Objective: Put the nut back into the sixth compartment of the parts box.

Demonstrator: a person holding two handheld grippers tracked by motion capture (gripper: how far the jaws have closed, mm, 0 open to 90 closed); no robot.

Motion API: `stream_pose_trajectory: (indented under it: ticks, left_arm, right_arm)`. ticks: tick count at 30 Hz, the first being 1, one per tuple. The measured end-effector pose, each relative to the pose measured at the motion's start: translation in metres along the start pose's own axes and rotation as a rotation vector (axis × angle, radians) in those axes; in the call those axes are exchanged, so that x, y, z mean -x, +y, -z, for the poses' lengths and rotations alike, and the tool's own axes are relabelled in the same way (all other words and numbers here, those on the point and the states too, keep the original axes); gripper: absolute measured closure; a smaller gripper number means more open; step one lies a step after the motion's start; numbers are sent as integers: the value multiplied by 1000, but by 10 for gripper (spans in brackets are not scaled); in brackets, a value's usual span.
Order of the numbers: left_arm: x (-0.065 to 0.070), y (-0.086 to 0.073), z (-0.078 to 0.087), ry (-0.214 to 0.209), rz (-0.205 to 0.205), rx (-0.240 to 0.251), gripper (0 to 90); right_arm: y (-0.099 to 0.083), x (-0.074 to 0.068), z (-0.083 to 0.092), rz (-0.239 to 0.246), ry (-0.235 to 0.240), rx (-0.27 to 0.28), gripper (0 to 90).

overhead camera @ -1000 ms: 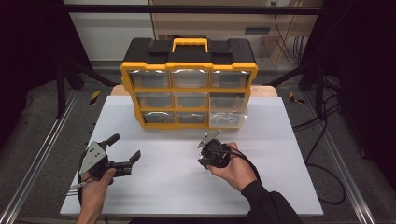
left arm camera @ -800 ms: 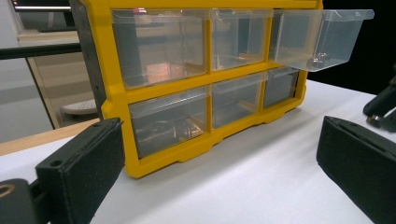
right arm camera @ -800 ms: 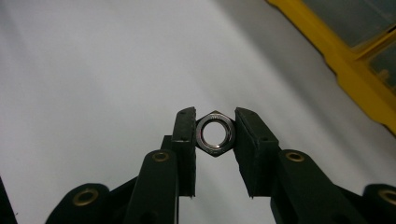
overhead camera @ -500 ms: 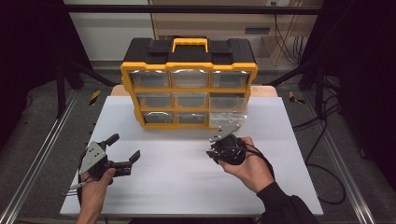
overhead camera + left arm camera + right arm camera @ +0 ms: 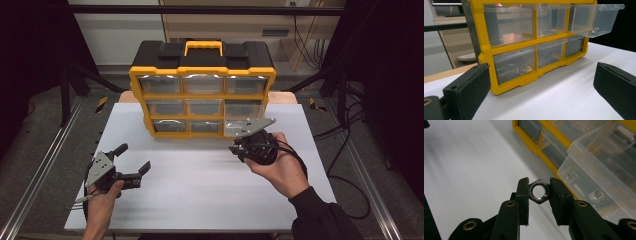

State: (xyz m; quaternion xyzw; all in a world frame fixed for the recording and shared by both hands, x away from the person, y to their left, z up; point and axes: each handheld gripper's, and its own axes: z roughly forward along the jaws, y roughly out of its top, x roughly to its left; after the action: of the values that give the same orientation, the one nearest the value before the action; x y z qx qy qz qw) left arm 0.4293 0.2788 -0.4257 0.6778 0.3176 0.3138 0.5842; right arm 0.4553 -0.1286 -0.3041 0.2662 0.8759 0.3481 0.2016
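1. Right hand-held gripper: jaws drawn in close and pinching a hex nut by two opposite flats. The nut stands upright between the pads, bore facing the camera, clear of the counter.
2. In the high view the right hand-held gripper is held up in the person's right hand, just in front of the lower right corner of the yellow organizer. Its grey plate sits on top, and its cable loops past the wrist.
3. A clear drawer on the organizer's right side is pulled out. In the right gripper view it lies just beyond and to the right of the held nut, with at least two more nuts on its floor. The held nut is near the drawer's front wall but not touching it.
4. Left hand-held gripper: jaws spread wide, nothing between them. In the left gripper view the two black pads stand far apart, with bare counter between.
5. The left hand-held gripper sits low at the near left of the counter, held in the left hand, well apart from the organizer and the right hand.
6. The left gripper view shows the organizer's front face at an angle, with the pulled-out drawer at upper right and a small metal piece inside; too small to tell what kind.
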Motion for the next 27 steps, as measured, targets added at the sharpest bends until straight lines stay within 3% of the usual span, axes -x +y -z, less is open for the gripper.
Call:
stream_pose_trajectory:
  ticks: [12, 27]
  left_arm:
    - [0, 0, 0, 0, 1, 0, 9]
    - [0, 0, 0, 0, 3, 1, 8]
  right_arm:
    - [22, 13, 19, -1, -23, 36, 699]
    - [31, 31, 33, -20, -53, 49, 699]
